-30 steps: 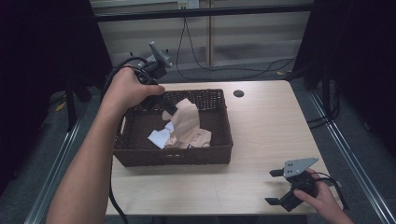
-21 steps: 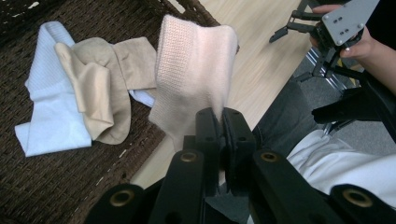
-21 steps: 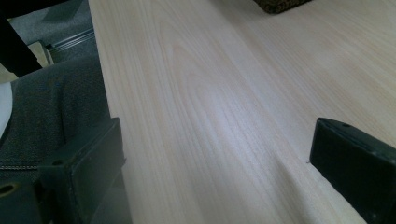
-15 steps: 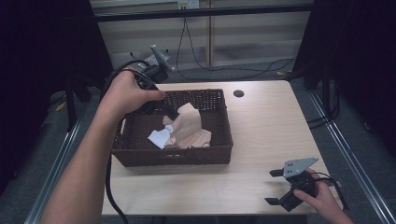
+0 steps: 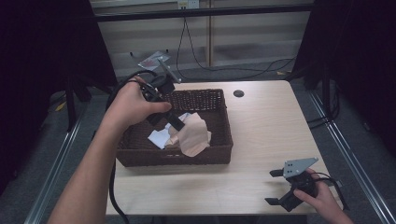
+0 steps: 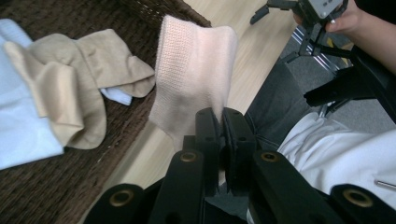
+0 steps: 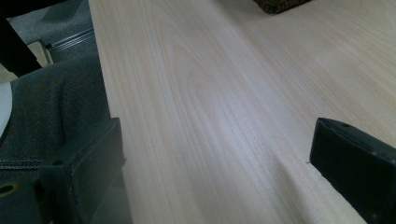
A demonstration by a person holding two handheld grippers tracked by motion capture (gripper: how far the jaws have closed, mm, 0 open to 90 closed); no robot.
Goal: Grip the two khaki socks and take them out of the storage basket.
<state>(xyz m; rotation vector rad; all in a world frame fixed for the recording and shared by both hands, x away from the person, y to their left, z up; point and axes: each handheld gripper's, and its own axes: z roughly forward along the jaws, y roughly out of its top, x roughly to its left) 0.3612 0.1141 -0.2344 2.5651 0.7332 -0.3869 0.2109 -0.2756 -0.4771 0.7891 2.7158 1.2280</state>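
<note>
**Inspector A:** Start with the large items. The table [image 5: 261, 126] carries a dark wicker basket [image 5: 219, 154] toward its left half. The left gripper [image 5: 175, 122] is over the basket, jaws clamped tight on a pale pink sock [image 6: 194, 79]; in the left gripper view the cloth stands up from between the pinched jaws, over the basket's near rim.

**Inspector B:** And the right gripper [image 5: 276, 187]?

**Inspector A:** At the table's near right corner, jaws spread wide, gripping nothing; bare wood lies between them in the right gripper view.

**Inspector B:** Change from a second ago?

**Inspector A:** The left hand [image 5: 133, 105] has shifted slightly toward the basket's near side, taking the sock along. The right gripper has not moved.

**Inspector B:** Remaining contents?

**Inspector A:** A beige sock [image 6: 70, 79], crumpled, lying partly on white cloth [image 6: 21, 126] on the basket floor.
</note>
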